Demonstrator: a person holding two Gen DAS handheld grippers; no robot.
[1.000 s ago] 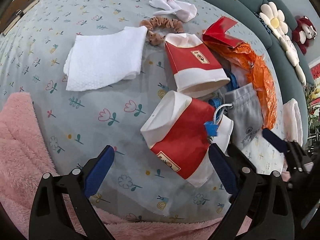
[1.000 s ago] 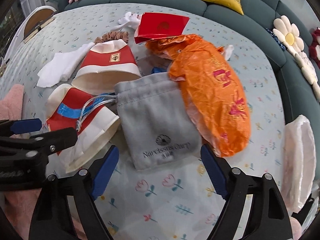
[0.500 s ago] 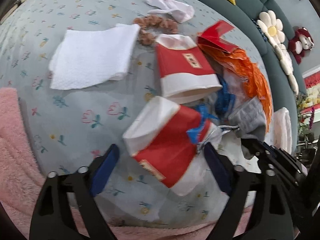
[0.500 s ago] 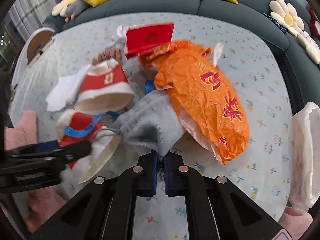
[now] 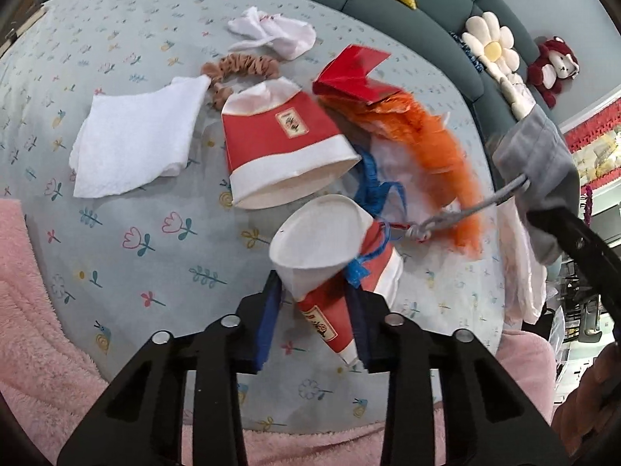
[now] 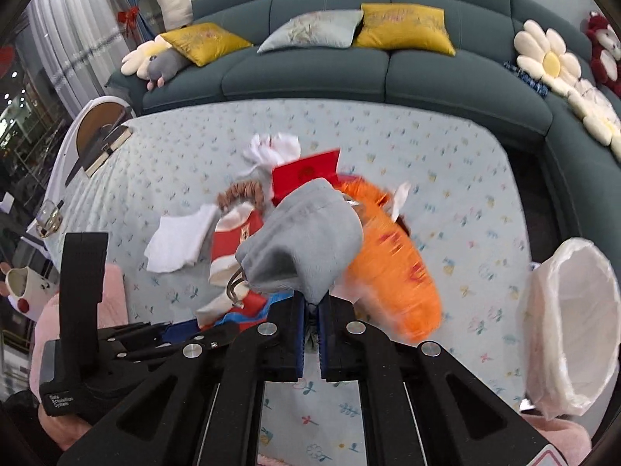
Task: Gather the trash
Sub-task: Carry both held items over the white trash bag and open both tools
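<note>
My left gripper point(image 5: 314, 310) is shut on a crushed red-and-white paper cup point(image 5: 330, 256) and holds it just above the table. A blue ribbon point(image 5: 372, 190) and the grey pouch's cord point(image 5: 458, 213) tangle at the cup. My right gripper point(image 6: 310, 318) is shut on a grey drawstring pouch point(image 6: 306, 240), lifted off the table; the pouch also shows in the left wrist view point(image 5: 539, 163). A second red-and-white cup point(image 5: 283, 147), an orange wrapper point(image 6: 392, 264), a red envelope point(image 5: 357, 73) and a white napkin point(image 5: 136, 139) lie on the table.
A white-lined trash bin point(image 6: 570, 318) stands at the table's right edge. A brown scrunchie point(image 5: 240, 70) and a crumpled white tissue point(image 5: 271, 35) lie farther back. A pink fluffy cover point(image 5: 35, 330) lies near the front left. A teal sofa point(image 6: 349, 73) curves behind the table.
My left gripper has shut on the crushed cup and raised it. My right gripper, which shut on the grey pouch, has lifted it up and away, pulling its cord taut.
</note>
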